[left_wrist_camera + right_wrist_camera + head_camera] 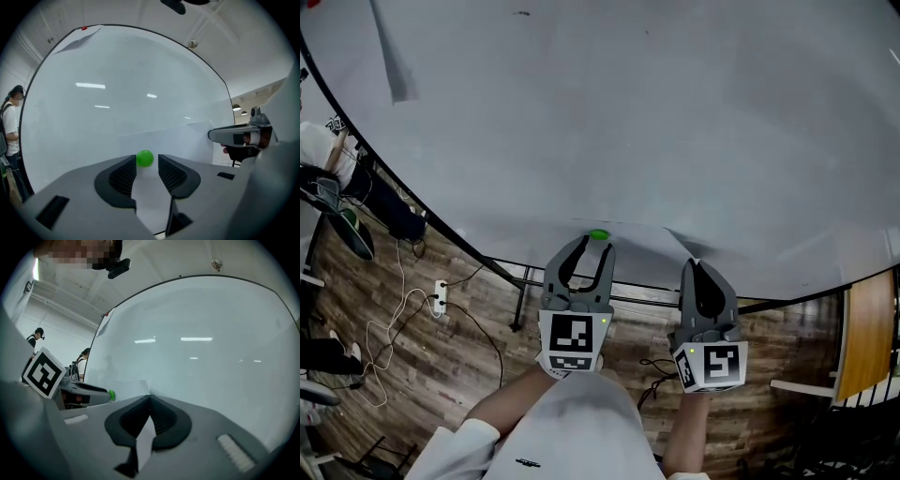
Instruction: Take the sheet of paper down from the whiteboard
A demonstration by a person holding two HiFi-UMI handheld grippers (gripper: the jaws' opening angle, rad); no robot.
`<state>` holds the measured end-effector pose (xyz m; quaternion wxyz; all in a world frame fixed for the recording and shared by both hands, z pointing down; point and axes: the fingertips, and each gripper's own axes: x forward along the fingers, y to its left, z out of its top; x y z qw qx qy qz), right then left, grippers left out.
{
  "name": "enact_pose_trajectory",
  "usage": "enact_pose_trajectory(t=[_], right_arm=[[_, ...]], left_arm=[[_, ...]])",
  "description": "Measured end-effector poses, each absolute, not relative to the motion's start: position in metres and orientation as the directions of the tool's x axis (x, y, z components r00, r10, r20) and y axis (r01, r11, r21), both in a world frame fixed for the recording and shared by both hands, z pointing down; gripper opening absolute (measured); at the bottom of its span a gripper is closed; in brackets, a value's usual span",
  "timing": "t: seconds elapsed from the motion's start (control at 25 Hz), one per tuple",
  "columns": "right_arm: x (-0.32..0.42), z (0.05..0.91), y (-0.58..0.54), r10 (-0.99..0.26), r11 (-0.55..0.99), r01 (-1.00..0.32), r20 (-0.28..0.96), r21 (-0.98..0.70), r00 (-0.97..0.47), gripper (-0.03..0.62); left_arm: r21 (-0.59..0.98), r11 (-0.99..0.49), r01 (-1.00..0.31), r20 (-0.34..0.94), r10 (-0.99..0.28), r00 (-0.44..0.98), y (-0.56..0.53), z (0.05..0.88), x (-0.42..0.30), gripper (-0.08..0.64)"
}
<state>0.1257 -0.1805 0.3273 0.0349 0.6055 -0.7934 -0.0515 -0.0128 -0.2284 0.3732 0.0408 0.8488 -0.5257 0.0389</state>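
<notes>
We judge the job barely begun; the sheet of paper (642, 251) lies flat on the whiteboard (628, 112), spreading around and to the right of the green magnet (598, 234), which seems to pin it near its top edge. Our left tool (594, 248) is released; its jaws stand apart on either side of the green magnet and the pads do not press it, so the pin is not yet off. Our right tool (694, 265), to the right of the green magnet, is clenched on the sheet's right-hand edge; its own view shows white paper running between the closed pads. What is done, then, is the hold on the paper; what is left, as we read it, is to close on the green magnet, pull it away, and draw the freed sheet off the board. A second sheet (394, 56) hangs far up and left of the green magnet, well apart from both tools.
</notes>
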Motion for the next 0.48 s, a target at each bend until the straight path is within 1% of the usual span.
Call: enact_pose_trajectory(t=[0.08, 0.24, 0.48], right_arm=[[0.1270, 0.3275, -0.1812, -0.964, 0.264, -0.956, -0.008, 0.127, -0.267, 0.011], [0.1282, 0.3277, -0.1837, -0.961, 0.274, -0.955, -0.014, 0.116, -0.278, 0.011], [0.1331, 0.3276, -0.1829, -0.956, 0.291, -0.951, -0.016, 0.109, -0.294, 0.011]], left_arm=[[0.026, -0.427, -0.904, 0.111, -0.897, 0.427, -0.2314, 0.3741, -0.0109, 0.166], [0.031, -0.390, -0.920, 0.092, -0.916, 0.391, -0.2358, 0.3716, -0.0093, 0.167], [0.041, -0.333, -0.942, 0.083, -0.939, 0.335, -0.2375, 0.3703, -0.0086, 0.138]])
